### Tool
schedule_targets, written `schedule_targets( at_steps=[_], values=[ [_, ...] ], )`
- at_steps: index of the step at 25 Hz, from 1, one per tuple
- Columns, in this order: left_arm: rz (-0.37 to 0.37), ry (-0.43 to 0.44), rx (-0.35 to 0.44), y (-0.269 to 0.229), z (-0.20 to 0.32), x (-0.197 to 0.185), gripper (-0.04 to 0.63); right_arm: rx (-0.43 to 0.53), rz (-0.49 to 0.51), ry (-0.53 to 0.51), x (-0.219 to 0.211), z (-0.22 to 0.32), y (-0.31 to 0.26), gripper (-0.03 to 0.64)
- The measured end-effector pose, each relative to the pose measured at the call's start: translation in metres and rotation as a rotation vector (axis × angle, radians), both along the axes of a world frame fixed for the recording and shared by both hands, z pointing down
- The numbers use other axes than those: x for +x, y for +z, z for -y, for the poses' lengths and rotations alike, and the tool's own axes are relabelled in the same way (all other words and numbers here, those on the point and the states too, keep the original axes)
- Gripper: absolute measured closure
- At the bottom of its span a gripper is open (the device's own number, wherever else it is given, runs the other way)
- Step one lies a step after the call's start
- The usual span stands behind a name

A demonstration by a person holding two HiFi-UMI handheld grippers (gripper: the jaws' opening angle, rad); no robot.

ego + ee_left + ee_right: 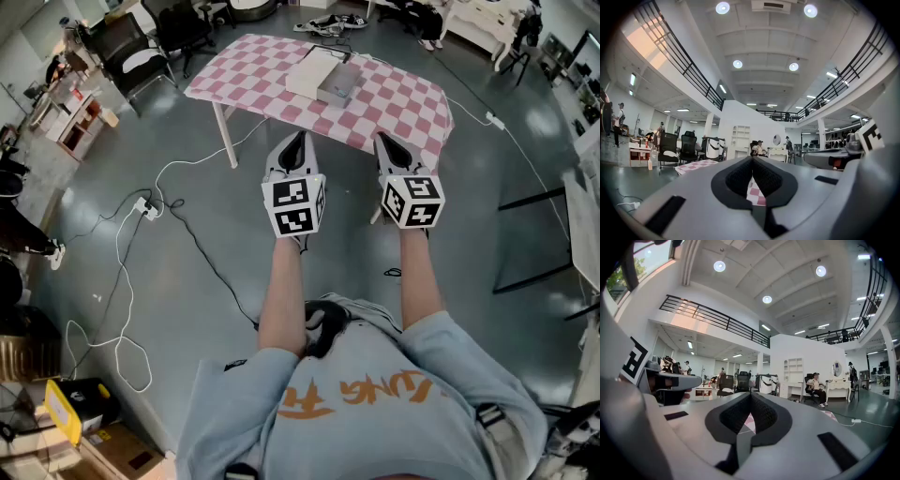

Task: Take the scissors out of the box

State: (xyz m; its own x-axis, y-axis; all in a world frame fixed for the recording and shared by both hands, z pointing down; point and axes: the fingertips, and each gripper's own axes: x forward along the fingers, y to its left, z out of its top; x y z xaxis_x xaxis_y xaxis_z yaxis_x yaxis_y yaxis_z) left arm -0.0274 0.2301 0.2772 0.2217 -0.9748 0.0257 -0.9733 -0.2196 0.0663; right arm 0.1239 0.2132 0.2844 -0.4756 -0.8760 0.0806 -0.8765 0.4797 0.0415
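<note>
Closed tight on nothing: left tongs [296, 141] and right tongs [387, 142]. Held level, side by side, over the floor [187, 281], just short of the near edge of the checked worktop [403, 101]. Around the worktop's middle, nearer its far edge, a pale box [323, 75]; scissors hidden from view.

No complete word, number or brand is legible. Orange print [375, 394] crosses the person's shirt [450, 366], behind both grippers on the wearer's side. Its characters appear inverted and cannot be read with certainty. The marker cube [293, 206] of the left gripper [297, 142] and the marker cube [412, 202] of the right gripper [386, 142] carry black-and-white square codes only, no letters.
</note>
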Motion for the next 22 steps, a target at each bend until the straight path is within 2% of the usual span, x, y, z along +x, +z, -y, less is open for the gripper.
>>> schedule_targets(
  at_steps=[6,13,22],
  values=[
    [-0.014,0.001,-0.021,0.021,0.011,-0.006,0.575,0.007,-0.016,-0.018,-0.009,0.01,0.008,0.621],
    [-0.019,0.025,-0.022,0.023,0.022,-0.002,0.575,0.004,0.015,-0.019,-0.014,0.015,0.008,0.621],
    [-0.048,0.01,-0.038,0.03,0.027,-0.017,0.575,-0.015,0.008,-0.017,-0.023,0.02,0.013,0.621]
  ],
)
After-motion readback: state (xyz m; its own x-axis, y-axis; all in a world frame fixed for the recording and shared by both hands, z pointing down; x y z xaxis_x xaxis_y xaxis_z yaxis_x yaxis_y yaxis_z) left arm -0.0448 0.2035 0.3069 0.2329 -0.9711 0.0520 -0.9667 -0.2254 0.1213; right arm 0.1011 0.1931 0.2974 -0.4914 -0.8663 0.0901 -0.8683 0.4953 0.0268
